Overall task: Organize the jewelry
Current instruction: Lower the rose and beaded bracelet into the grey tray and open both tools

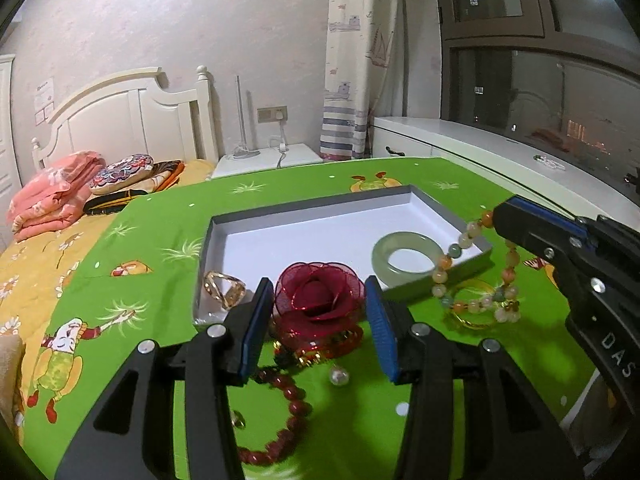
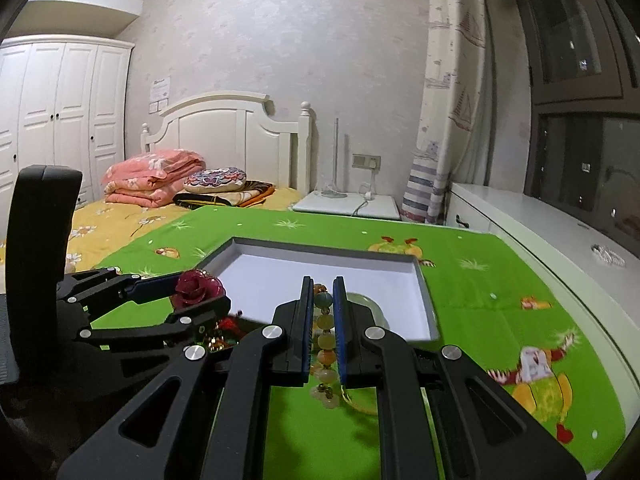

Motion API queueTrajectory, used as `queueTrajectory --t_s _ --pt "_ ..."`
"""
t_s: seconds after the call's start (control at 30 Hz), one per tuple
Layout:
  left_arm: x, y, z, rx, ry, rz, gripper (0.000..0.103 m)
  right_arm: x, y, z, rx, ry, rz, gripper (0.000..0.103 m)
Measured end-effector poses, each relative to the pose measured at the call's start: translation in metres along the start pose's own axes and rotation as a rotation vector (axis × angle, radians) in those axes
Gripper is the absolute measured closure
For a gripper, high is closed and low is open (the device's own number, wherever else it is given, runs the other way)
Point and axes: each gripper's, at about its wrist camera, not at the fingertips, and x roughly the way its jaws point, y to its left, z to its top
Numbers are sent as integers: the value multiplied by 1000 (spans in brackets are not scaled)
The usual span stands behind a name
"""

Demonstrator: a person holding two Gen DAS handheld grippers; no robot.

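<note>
We hold a red mesh rose (image 1: 320, 292) clasped in our left hand-held gripper (image 1: 320, 312); the red bead bracelet (image 1: 280, 420) is still on the green counter (image 1: 140, 248). The white tray (image 1: 312, 232) contains only a jade bangle (image 1: 404, 258). Our right hand-held gripper (image 2: 323, 320) clamps a hanging pastel bead bracelet (image 2: 325, 344).

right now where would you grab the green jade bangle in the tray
Pinch the jade bangle across its near band, one pad inside the hole and one outside, coming from above. It lies flat in the tray, so a sideways approach would probably meet the tray's wall.
</note>
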Motion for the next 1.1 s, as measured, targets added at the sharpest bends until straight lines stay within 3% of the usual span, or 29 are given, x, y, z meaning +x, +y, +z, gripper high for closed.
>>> queueTrajectory --t_s 0.5,0.93,1.1 --pt "55 27 35 -34 37 73 57 62 13 44 -61 7 -11 93" --pt "124 44 66 -43 137 155 57 143 6 66 -49 129 -40 93" --pt "149 55 70 -89 202 160 56 171 5 66 -50 197 -42 92"
